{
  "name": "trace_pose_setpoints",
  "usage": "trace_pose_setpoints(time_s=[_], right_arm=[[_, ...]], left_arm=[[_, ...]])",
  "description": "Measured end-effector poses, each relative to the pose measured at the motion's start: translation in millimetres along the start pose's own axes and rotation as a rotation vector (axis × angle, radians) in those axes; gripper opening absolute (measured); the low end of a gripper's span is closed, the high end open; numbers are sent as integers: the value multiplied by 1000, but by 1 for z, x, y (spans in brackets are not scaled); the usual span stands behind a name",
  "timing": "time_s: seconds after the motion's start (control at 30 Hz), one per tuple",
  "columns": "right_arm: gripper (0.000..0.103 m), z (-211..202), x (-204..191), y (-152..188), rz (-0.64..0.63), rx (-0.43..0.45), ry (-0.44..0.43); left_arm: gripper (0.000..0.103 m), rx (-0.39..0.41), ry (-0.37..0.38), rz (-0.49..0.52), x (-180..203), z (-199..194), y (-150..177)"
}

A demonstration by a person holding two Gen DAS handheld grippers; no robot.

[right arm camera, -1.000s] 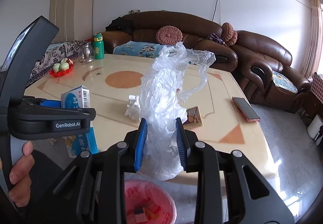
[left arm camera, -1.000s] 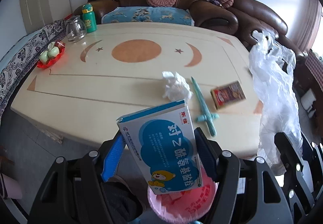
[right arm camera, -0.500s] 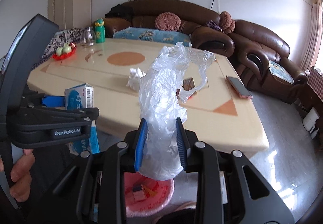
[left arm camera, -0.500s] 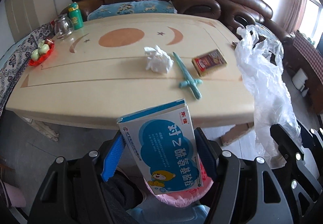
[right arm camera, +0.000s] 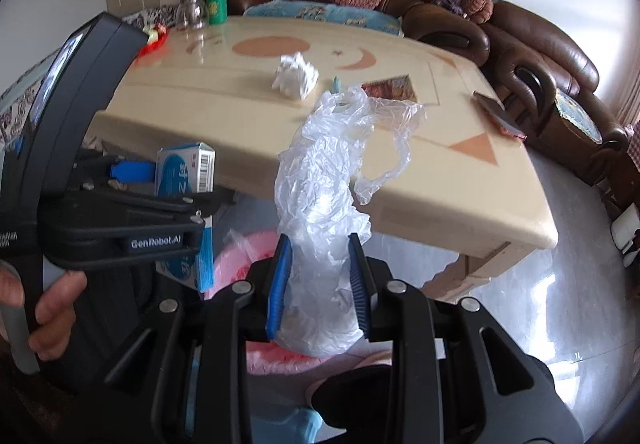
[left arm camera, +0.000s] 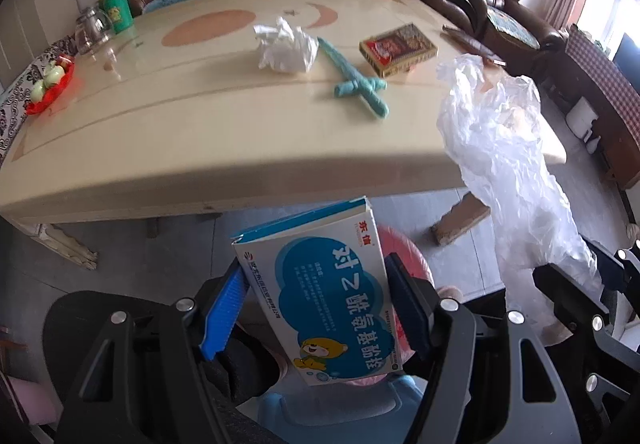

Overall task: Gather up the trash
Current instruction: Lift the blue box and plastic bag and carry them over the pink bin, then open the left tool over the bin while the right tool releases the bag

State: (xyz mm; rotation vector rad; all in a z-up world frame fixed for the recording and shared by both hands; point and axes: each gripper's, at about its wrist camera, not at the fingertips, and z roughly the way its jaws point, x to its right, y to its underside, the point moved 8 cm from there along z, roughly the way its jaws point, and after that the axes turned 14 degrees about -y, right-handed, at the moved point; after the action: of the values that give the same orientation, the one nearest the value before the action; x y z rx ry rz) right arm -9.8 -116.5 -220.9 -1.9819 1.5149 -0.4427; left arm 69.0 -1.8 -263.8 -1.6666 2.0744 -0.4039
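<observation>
left gripper [left arm camera: 316, 308] clamps medicine box [left arm camera: 320, 296]; right gripper [right arm camera: 320, 284] pinches plastic bag [right arm camera: 320, 204]; pink bin [right arm camera: 236, 264] mostly hidden.

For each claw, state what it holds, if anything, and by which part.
Left claw: the blue and white box, gripped across its lower sides. Right claw: the clear plastic bag, pinched near its lower, bunched end.

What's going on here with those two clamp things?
A person is clearing trash from a table with two hand-held grippers. The left gripper holds a blue-and-white box; the right gripper is shut on a crumpled plastic bag. Both hang over a pink bin on the floor. A paper wad, a green toy and a red box lie on the table.
</observation>
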Motion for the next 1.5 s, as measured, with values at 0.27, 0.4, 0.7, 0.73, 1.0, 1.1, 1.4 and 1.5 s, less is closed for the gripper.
trace_pose_setpoints(time_s=[0.27,0.4,0.7,0.73,1.0,1.1,1.4,1.5], right_arm=[[29,26,1,34,22,-112,-41],[29,46,1,52,38,-173,-63],[29,88,4,82,88,-281,-109],[29,92,4,84,95,-290,-116],[29,122,13,101,132,-357,-140],[29,132,14,105,133,-377,-143],[30,155,15,117,151,-426,-166],[30,161,19,121,160,-438,-167]], left_arm=[[66,-42,29,34,4,25,15],[66,-77,67,62,11,40,22],[66,-187,102,110,23,91,42],[67,-197,104,112,24,96,44],[67,-261,107,126,30,125,54],[67,-290,109,122,31,136,58],[67,-355,102,128,34,157,67],[67,-369,106,123,35,160,67]])
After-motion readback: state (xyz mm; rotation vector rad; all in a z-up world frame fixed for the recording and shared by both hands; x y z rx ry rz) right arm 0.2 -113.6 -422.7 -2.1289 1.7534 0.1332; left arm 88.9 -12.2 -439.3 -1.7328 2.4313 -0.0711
